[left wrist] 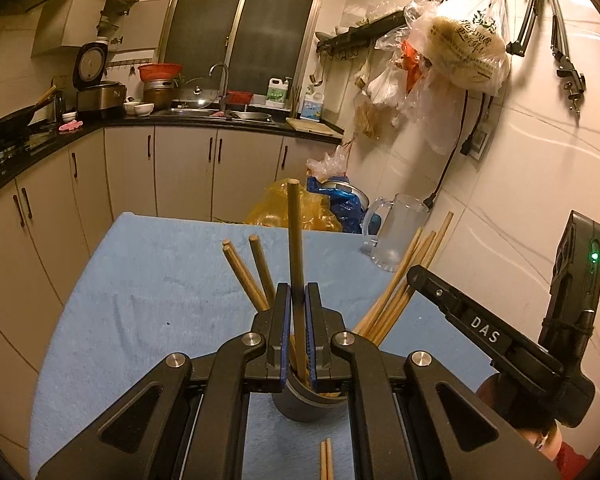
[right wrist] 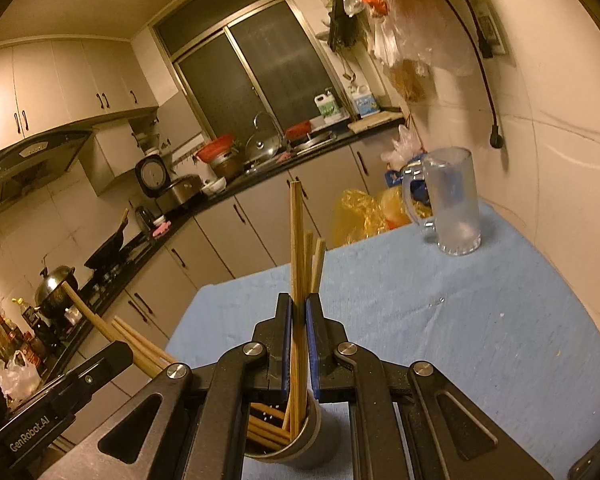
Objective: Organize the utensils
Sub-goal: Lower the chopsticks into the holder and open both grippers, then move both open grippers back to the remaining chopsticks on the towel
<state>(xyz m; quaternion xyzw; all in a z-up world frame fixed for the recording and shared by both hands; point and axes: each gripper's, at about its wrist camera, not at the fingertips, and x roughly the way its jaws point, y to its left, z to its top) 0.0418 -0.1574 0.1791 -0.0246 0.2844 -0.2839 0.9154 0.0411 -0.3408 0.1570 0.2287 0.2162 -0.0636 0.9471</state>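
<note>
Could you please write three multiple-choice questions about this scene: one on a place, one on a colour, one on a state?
1. Where does the glass mug stand?
A. on the cloth near the wall
B. in the sink
C. inside the cup

2. What colour is the table cloth?
A. red
B. light blue
C. green

3. What is the left gripper doing?
A. hanging open
B. gripping a mug
C. clamped on a chopstick

Answers: 1 A, the mug sits on the cloth's far corner by the tiled wall; 2 B, the cloth looks pale blue; 3 C, the jaws pinch one upright stick above the grey cup.
</note>
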